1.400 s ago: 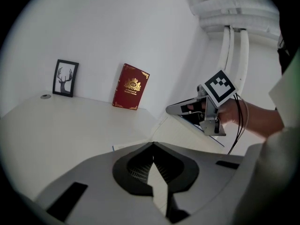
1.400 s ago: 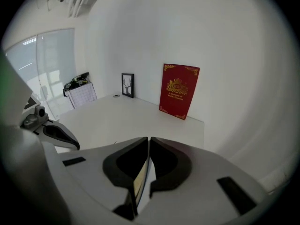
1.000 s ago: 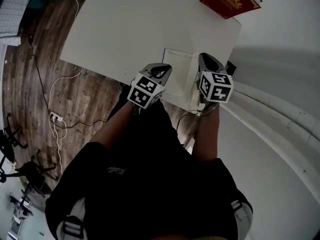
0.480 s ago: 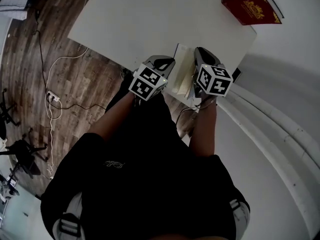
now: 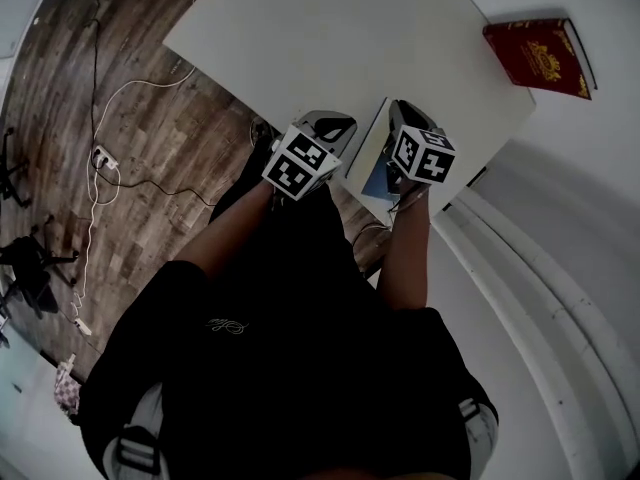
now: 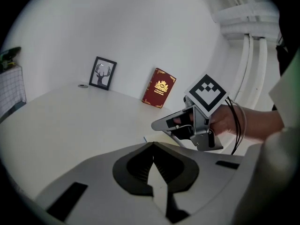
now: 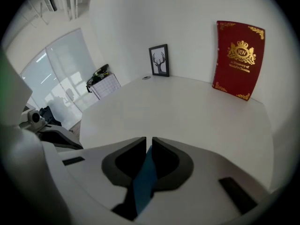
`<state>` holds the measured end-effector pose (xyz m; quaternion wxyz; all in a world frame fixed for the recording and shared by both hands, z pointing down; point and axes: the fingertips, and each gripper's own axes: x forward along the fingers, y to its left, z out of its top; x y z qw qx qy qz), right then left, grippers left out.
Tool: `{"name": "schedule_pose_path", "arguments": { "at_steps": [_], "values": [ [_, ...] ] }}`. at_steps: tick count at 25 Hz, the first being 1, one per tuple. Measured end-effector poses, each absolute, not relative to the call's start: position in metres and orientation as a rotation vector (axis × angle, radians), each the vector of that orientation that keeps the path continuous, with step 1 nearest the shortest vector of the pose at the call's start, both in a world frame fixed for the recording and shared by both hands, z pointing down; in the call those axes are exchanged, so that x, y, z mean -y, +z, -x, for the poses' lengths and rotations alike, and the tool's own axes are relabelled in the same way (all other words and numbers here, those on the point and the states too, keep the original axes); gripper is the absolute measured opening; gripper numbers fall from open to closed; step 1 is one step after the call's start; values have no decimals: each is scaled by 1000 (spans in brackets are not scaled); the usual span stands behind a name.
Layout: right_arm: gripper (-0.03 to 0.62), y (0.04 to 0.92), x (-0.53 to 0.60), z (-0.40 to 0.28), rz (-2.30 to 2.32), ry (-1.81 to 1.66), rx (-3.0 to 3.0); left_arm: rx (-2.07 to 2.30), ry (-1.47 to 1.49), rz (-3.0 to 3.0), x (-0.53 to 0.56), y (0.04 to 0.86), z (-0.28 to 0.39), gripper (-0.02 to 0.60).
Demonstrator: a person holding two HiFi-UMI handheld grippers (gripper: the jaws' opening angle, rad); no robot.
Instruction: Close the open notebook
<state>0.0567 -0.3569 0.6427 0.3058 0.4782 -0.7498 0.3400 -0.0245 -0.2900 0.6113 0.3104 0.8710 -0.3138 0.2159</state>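
The notebook [image 5: 366, 158] lies at the near edge of the white table [image 5: 330, 38], folded almost shut, with its blue cover [image 5: 376, 181] facing up on the right. My right gripper [image 5: 400, 114] is over it; the blue cover [image 7: 143, 182] sits between its jaws [image 7: 149, 142], which have just been opening a little and still touch it. My left gripper [image 5: 332, 125] stands at the notebook's left edge, shut on a white sheet [image 6: 159, 191] that runs back from its tips [image 6: 153, 146]. The left gripper view also shows the right gripper [image 6: 161, 124] above a cream page [image 6: 164, 138].
A red book [image 5: 540, 56] leans against the wall at the table's far right, next to a small framed deer picture [image 6: 102, 73]. Cables trail over the wooden floor [image 5: 110, 158] to the left. White pipes [image 5: 560, 268] run along the wall on the right.
The notebook went from lying open with a white page showing to nearly folded, blue cover up. Both grippers came closer together and lower over it.
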Motion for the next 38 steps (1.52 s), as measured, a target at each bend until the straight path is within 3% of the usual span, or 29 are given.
{"name": "schedule_pose_path", "arguments": {
  "at_steps": [3, 13, 20, 38],
  "values": [
    [23, 655, 357, -49, -1244, 923, 1959, 850, 559, -2283, 291, 610, 37, 3],
    [23, 685, 354, -34, -1234, 937, 1898, 872, 544, -2258, 291, 613, 64, 3],
    [23, 654, 350, -32, -1431, 921, 1963, 762, 548, -2336, 290, 605, 70, 3],
    [23, 567, 208, -62, -1860, 827, 2035, 421, 617, -2568, 243, 580, -1, 3]
  ]
}}
